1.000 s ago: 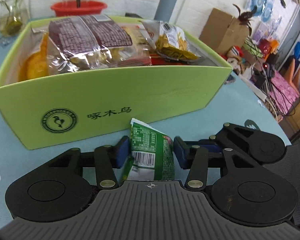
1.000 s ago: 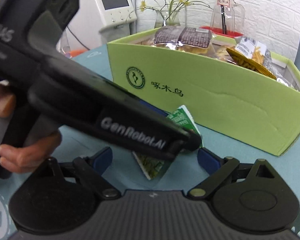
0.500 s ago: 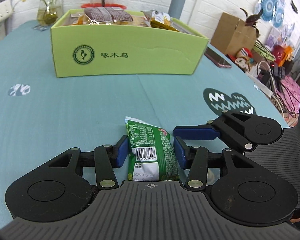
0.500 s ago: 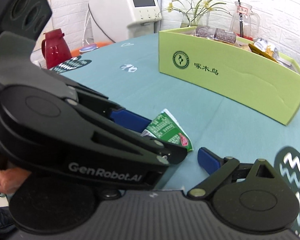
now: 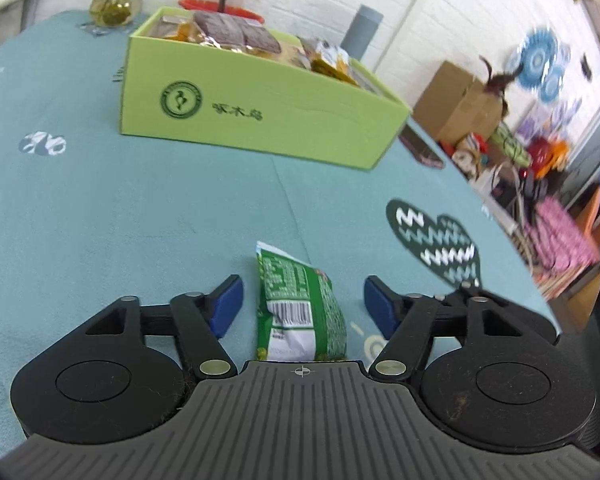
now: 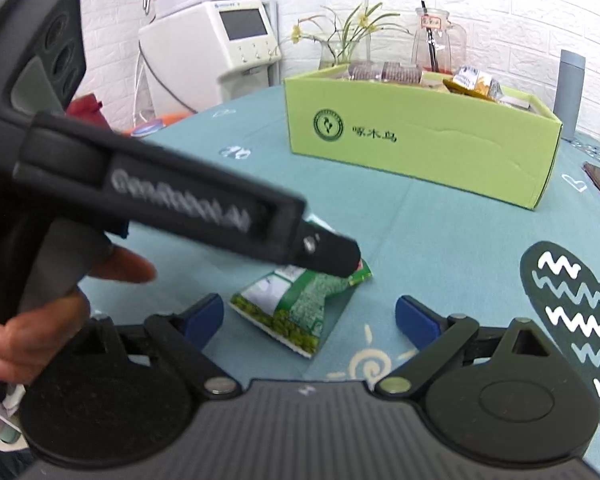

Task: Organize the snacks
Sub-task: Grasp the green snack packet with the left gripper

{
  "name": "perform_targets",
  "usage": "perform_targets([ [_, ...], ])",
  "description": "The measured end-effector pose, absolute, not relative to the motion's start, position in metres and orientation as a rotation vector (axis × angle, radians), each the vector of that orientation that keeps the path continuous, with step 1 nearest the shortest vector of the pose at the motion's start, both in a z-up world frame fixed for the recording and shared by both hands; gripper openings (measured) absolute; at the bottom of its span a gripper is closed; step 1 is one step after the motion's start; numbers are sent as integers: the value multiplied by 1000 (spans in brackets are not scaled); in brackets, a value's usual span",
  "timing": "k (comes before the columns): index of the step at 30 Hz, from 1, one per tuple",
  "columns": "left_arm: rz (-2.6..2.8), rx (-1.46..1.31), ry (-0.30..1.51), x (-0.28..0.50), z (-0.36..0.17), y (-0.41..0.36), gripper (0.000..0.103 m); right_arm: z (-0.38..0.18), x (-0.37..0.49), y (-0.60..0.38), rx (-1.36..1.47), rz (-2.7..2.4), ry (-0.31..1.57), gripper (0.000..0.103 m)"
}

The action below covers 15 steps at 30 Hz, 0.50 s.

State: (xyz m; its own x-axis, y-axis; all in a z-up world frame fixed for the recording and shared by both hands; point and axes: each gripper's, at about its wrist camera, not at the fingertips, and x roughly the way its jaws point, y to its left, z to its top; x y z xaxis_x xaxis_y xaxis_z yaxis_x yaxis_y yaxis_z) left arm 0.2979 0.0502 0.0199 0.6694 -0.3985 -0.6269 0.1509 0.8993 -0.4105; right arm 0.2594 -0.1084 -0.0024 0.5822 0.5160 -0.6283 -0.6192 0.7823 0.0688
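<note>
Although the left wrist view shows the small green foil snack packet (image 5: 300,312) well, its near end is cut off by the grey ribbed body of the tool at the bottom of the frame. Between the blue pads of the left claw (image 5: 303,304) the packet lies on the teal cloth counter (image 5: 140,208), with a clear gap on both sides; the jaws are opening and do not press it. Its barcode and white label face up, and the far end has a crimped white edge.

From the right wrist view the same packet (image 6: 300,308) looks crumpled and lies at a slant near the middle of the frame, but the black arm of the left tool covers its upper end. Only this view shows the hand (image 6: 40,320) holding that tool, at the lower left, partly blurred. The right claw (image 6: 308,316) is spread wide and holds nothing.

In the upper part of both frames stands the light green cardboard box (image 5: 260,120) filled with wrapped snacks, well apart from the packet. Its printed characters are hard to read.
</note>
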Motion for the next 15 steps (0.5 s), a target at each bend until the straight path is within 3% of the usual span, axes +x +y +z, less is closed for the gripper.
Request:
perform_targets([
  [2, -315, -333, 802, 303, 17, 50, 51, -5, 265, -103, -168, 666, 685, 95],
  [5, -339, -214, 795, 301, 14, 35, 23, -8, 265, -93, -241, 679, 663, 78],
  [9, -342, -208, 794, 300, 13, 32, 19, -5, 270, -94, -220, 698, 677, 73],
  [15, -324, -241, 793, 308, 15, 35, 17, -5, 273, -92, -220, 689, 663, 78],
])
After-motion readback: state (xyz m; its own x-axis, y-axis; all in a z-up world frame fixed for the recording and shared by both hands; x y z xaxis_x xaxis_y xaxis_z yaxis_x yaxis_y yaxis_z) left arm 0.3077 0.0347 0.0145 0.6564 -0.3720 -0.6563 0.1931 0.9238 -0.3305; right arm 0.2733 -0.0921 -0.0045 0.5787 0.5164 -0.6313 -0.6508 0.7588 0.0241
